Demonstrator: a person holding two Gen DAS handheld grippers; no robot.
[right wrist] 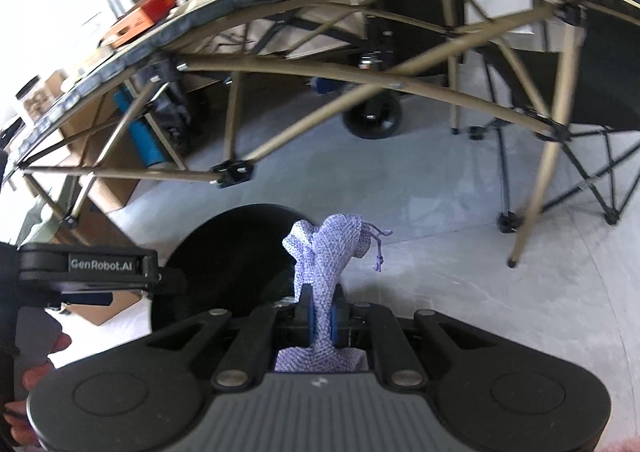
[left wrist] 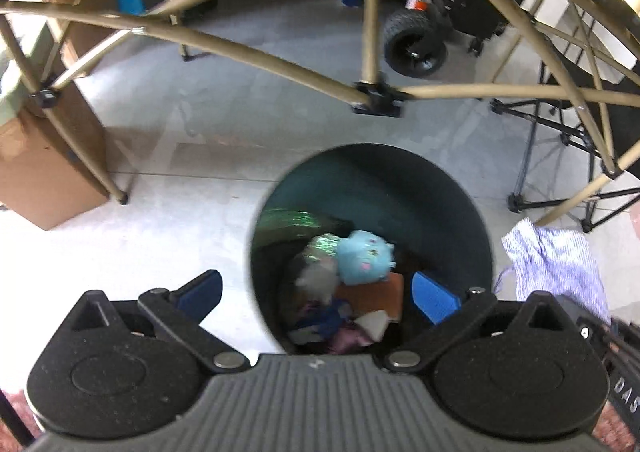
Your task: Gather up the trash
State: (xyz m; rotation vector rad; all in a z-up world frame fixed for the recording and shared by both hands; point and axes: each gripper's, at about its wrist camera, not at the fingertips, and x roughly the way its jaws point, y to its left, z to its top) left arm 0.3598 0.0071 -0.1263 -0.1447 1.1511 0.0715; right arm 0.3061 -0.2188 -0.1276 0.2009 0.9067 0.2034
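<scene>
A dark round bin [left wrist: 472, 220] stands on the grey floor, right below my left gripper [left wrist: 316, 294]. The jaws stand wide open over its mouth, with nothing between the blue pads [left wrist: 434, 296]. Inside lie a light blue plush toy [left wrist: 366, 258], an orange piece [left wrist: 384, 292] and several crumpled scraps. My right gripper [right wrist: 320, 318] is shut on a purple-and-white drawstring cloth pouch [right wrist: 324, 252], held just right of the bin [right wrist: 232, 252]. The same pouch [left wrist: 556, 264] shows at the right edge of the left wrist view. A hand [right wrist: 36, 372] holds the left gripper's body [right wrist: 86, 266].
A folding table with tan tube legs [left wrist: 256, 52] arches over the space beyond the bin. Cardboard boxes [left wrist: 40, 180] sit at the left. A black wheeled cart [left wrist: 414, 42] stands behind, and a black folding chair frame [right wrist: 600, 172] at the right.
</scene>
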